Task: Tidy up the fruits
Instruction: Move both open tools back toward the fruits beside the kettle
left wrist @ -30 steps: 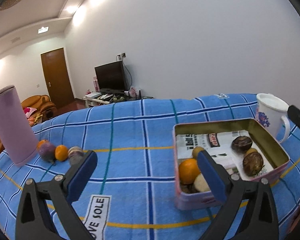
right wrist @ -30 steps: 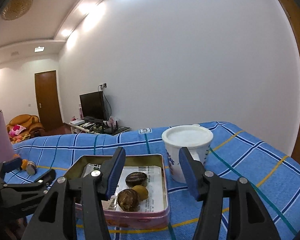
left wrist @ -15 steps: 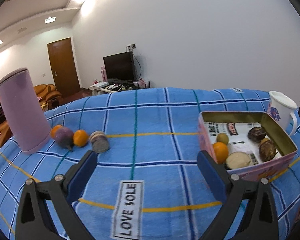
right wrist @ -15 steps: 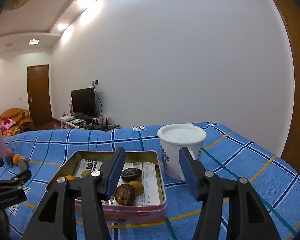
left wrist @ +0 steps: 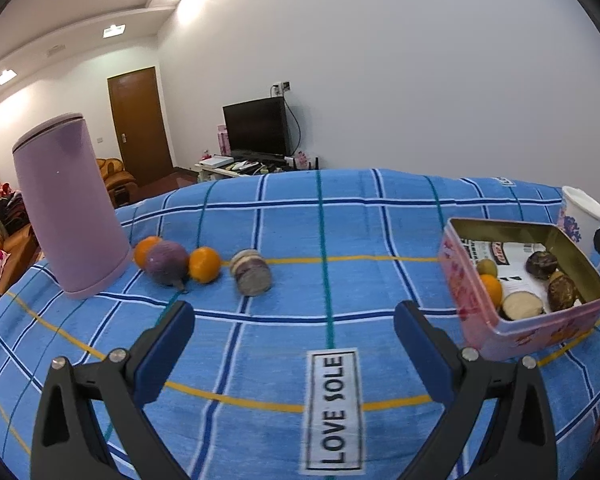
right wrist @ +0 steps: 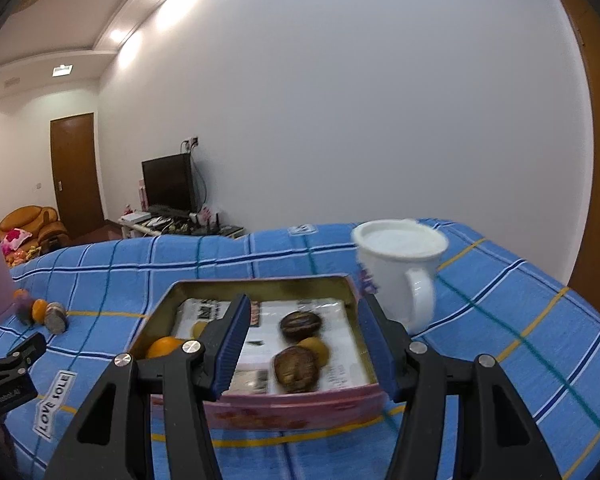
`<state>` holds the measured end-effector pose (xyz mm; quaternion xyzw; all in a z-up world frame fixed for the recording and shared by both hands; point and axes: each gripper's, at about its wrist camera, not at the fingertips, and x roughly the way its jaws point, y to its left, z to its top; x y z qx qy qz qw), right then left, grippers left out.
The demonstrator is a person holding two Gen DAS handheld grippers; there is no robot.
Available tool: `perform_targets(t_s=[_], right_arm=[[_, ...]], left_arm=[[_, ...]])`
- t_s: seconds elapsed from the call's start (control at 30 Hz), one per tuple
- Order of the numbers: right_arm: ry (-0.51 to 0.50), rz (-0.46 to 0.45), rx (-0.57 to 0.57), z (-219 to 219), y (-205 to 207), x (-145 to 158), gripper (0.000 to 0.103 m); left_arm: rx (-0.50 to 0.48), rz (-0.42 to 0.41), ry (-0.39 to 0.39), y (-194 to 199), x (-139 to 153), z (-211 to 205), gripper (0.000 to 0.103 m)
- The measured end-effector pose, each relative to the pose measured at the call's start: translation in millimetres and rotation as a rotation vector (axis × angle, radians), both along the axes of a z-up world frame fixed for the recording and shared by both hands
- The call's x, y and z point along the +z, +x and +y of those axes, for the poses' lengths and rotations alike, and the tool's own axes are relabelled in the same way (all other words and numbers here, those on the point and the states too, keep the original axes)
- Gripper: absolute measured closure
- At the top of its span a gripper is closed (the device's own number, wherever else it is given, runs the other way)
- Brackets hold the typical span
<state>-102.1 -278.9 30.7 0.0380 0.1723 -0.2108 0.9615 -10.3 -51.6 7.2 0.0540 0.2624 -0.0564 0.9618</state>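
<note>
Left tool [left wrist: 294, 320] shifted from tin [left wrist: 540, 332] toward loose fruits [left wrist: 204, 265]; both tools gape, empty; right tool [right wrist: 300, 340] over tin.

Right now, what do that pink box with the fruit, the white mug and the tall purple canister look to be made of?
The pink box looks like thin metal, a tin: its inner walls shine brassy gold and its outside carries a printed pattern. The white mug looks like glazed ceramic or enamel: glossy, with a printed flower; which one is unclear. The purple canister has a matte, even finish, perhaps plastic or coated metal.
</note>
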Motion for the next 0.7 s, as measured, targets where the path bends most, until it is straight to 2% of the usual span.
perform_targets(t_s=[0.37, 0.7], right_arm=[[0.013, 0.035, 0.108, 62.2, 31.7, -4.4, 0.045], [0.067, 0.041, 0.178, 105.5, 59.8, -8.6, 0.045]], left_arm=[[0.049, 0.010, 0.002, 13.9, -2.6, 36.0, 0.001], [0.086, 0.011, 0.007, 27.2, -4.4, 64.2, 0.001]])
